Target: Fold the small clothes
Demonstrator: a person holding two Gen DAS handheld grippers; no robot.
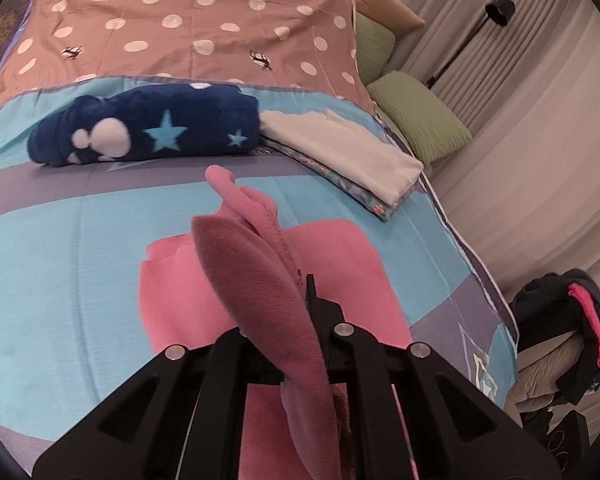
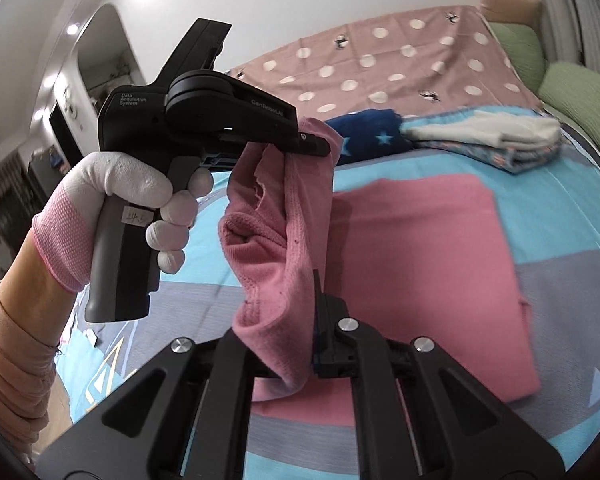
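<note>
both black two-finger grippers, left gripper [image 2: 314, 146] and right gripper [image 2: 314, 312], are clamped on one edge of a small pink knit garment [image 2: 268, 240], its raised part hanging between them over the blue patterned bedspread [image 1: 60, 240]. it looks light, limp and stretchy, with a ribbed hem; pinching that firmer hem likely holds best.
</note>
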